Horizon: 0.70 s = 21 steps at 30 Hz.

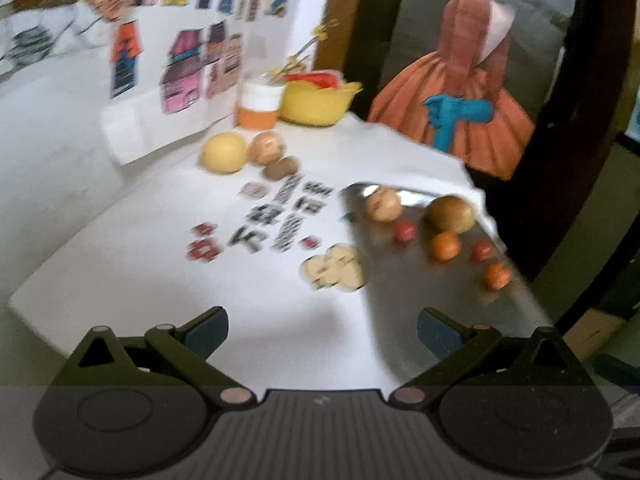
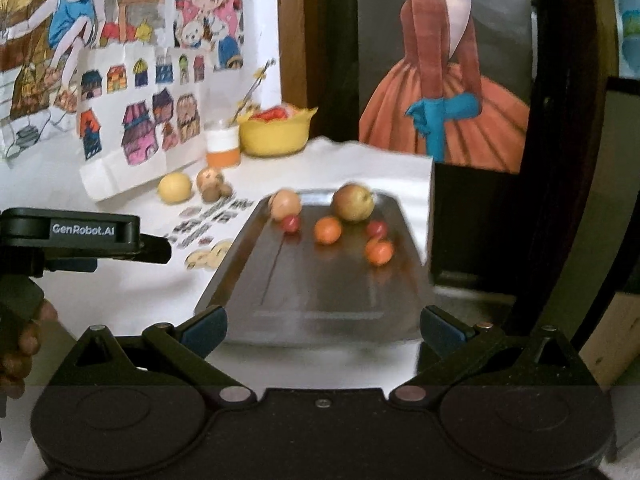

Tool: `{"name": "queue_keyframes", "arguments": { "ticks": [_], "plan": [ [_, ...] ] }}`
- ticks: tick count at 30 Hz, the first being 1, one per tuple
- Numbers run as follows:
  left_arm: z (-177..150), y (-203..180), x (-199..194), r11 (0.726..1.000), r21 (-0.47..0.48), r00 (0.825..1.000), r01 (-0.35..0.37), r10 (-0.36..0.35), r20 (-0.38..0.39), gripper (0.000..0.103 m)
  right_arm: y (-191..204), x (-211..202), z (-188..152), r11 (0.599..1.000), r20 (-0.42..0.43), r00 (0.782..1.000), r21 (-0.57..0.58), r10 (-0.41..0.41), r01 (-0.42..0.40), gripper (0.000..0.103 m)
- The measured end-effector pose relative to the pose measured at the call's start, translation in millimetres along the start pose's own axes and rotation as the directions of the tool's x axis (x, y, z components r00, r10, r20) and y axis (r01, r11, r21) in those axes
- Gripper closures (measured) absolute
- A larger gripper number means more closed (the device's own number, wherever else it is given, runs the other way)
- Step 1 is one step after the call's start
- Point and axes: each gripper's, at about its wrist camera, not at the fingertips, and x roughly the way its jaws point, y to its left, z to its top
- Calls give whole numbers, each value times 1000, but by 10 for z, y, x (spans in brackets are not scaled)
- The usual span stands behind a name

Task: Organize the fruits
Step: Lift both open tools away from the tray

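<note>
With both the left gripper (image 1: 322,332) and right gripper (image 2: 323,330) spread wide and empty, I'd reach first for the yellow fruit (image 1: 223,151), far ahead and left of the left jaws (blur hides detail). The metal tray (image 2: 320,292) lies directly beyond the right jaws, holding a brownish pear-like fruit (image 2: 353,202), then small oranges (image 2: 327,230).

Flat metal tray (image 2: 320,300) sat on white worktop (image 2: 120,292), right side; six fruits on tray; yellow bowl (image 2: 276,136) behind.
</note>
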Motion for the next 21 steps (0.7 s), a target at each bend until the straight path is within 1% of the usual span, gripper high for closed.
{"name": "queue_keyframes", "arguments": {
  "ticks": [5,10,15,21],
  "plan": [
    [-137,211,-74,997,14,997,-78,78,-18,0,179,104,-63,999,-57,998,0,37,-37,1],
    [-173,444,-139,991,-21,990,-133,132,-39,0,419,185,-70,994,-92,991,-35,98,-102,1],
    [-87,634,-172,981,-89,985,-170,166,-46,0,584,254,-33,986,-89,985,-64,150,-156,1],
    [29,743,-99,973,-126,981,-195,190,-46,0,623,313,18,980,-64,982,-77,179,-184,1]
  ]
}}
